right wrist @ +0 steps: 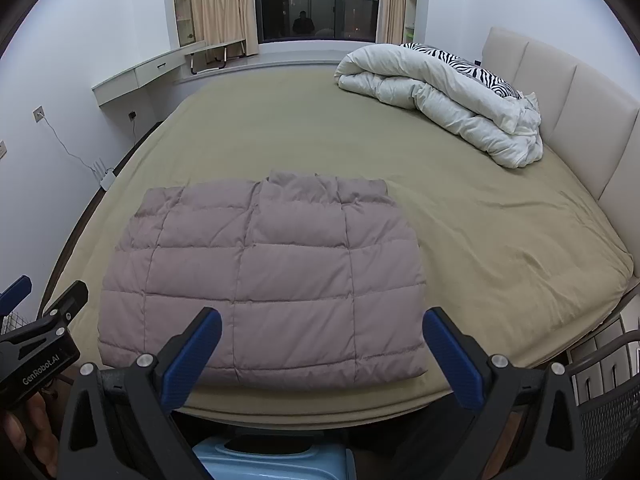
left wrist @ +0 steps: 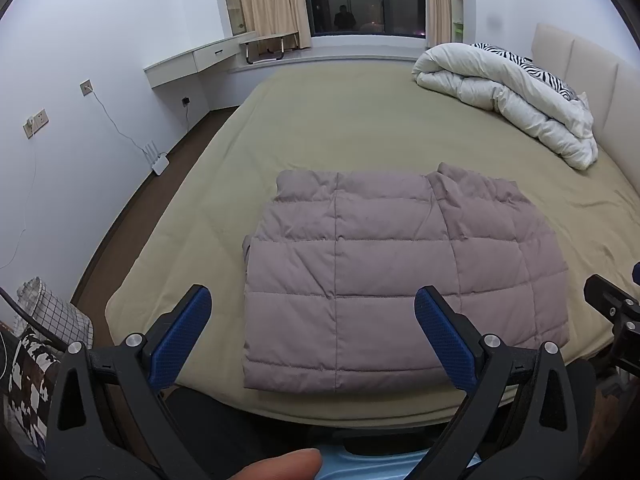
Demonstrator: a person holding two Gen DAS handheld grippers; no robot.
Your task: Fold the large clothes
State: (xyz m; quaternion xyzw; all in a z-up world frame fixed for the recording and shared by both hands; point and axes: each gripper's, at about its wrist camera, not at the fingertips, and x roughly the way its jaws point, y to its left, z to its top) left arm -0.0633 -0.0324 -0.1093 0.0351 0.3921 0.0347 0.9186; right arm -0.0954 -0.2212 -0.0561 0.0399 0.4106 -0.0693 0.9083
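Note:
A mauve quilted puffer garment lies folded into a flat rectangle near the front edge of the bed; it also shows in the right wrist view. My left gripper is open and empty, held above the garment's near edge. My right gripper is open and empty, also above the near edge. The right gripper's body shows at the right edge of the left wrist view. The left gripper's body shows at the left edge of the right wrist view.
The bed has an olive sheet. A rolled white duvet and zebra pillow lie by the beige headboard. A light blue object sits below the grippers. A mesh basket stands right. A checked bag stands left.

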